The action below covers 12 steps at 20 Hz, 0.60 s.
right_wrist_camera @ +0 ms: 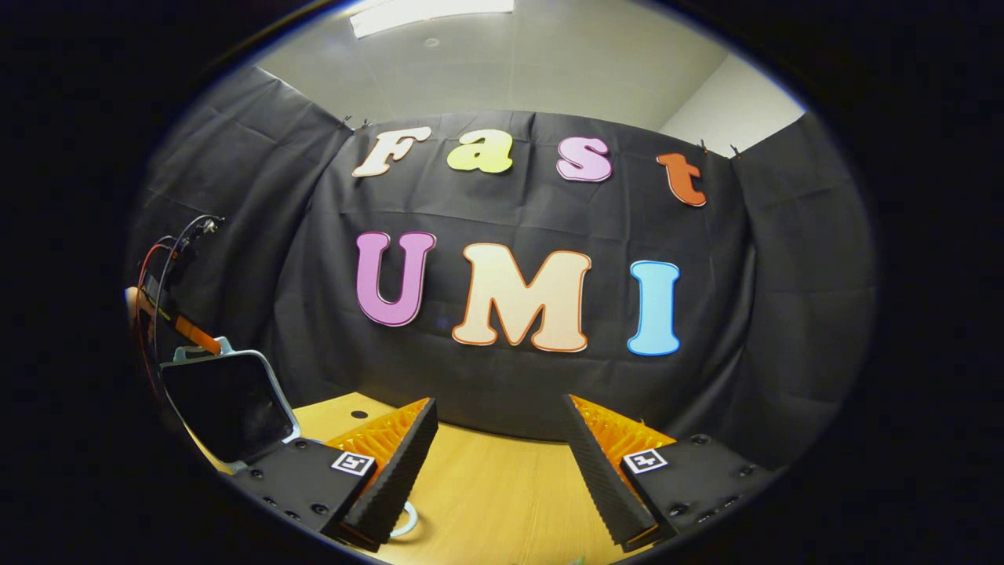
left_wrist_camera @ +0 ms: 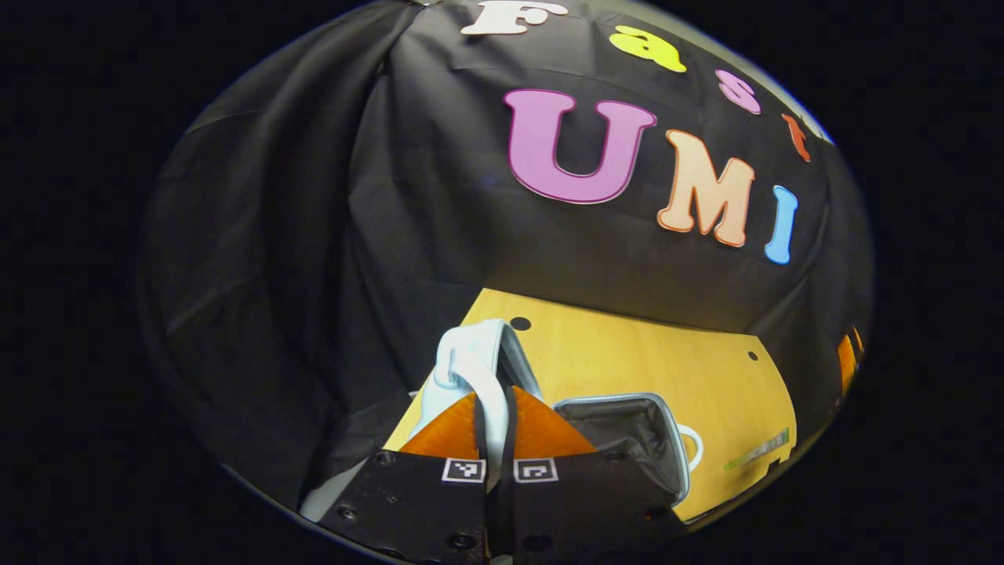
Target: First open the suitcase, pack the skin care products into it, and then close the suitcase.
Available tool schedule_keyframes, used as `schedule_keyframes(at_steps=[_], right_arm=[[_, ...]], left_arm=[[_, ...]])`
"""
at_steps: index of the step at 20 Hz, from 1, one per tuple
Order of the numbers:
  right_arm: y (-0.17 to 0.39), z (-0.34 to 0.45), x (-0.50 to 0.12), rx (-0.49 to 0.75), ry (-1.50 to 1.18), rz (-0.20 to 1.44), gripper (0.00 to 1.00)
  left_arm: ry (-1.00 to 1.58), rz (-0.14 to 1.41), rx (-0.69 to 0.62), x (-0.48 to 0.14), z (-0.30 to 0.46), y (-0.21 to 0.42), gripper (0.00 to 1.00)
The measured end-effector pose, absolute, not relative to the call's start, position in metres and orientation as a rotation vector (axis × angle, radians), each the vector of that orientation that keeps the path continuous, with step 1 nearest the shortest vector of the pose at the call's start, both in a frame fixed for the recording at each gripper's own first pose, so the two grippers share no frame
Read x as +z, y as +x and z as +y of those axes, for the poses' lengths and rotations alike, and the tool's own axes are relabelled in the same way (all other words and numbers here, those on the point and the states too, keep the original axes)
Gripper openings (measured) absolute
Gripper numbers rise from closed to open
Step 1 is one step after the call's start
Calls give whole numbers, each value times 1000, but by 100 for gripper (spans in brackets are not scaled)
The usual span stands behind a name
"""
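- Left gripper (left_wrist_camera: 494, 439): fingers nearly together, pinching the pale-blue lid (left_wrist_camera: 478, 369) of the suitcase at its rim and holding it raised on edge.
- Right gripper (right_wrist_camera: 498, 463): jaws wide, holding nothing, hovering above the table (right_wrist_camera: 502, 502).
- Suitcase: small case at the table's left end. In the left gripper view the base (left_wrist_camera: 635, 431) lies open beside the lid, dark lining showing, a pale handle at its side. In the right gripper view the lid (right_wrist_camera: 227, 400) stands up at far left, the left gripper (right_wrist_camera: 192, 337) at its top edge.
- Handling, judged: shell looks stiff and light, smooth, so likely to slip from a thin pinch. The rim or the handle is the best hold. The lid is hinged, so it may drop shut if released.
- Skin care products: I cannot place them; a small green item (left_wrist_camera: 757, 453) lies near the table's edge, too small to identify.
- Writing: no brand on the case is legible, nor is the green item's marking.
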State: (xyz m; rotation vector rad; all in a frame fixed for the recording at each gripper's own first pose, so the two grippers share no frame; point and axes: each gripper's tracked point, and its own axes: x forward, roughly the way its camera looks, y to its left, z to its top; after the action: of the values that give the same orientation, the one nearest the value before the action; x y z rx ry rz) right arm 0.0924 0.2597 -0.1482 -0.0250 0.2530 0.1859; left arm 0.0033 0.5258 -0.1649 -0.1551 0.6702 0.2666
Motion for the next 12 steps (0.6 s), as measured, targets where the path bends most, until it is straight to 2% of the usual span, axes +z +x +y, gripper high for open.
schedule_keyframes(at_steps=[5, 12], right_arm=[[94, 278, -151, 200, -48, 266, 99], [96, 319, -157, 266, -78, 287, 100]], left_arm=[[-247, 696, 343, -193, 582, -14, 0], [-366, 781, 447, -264, 638, -53, 0]])
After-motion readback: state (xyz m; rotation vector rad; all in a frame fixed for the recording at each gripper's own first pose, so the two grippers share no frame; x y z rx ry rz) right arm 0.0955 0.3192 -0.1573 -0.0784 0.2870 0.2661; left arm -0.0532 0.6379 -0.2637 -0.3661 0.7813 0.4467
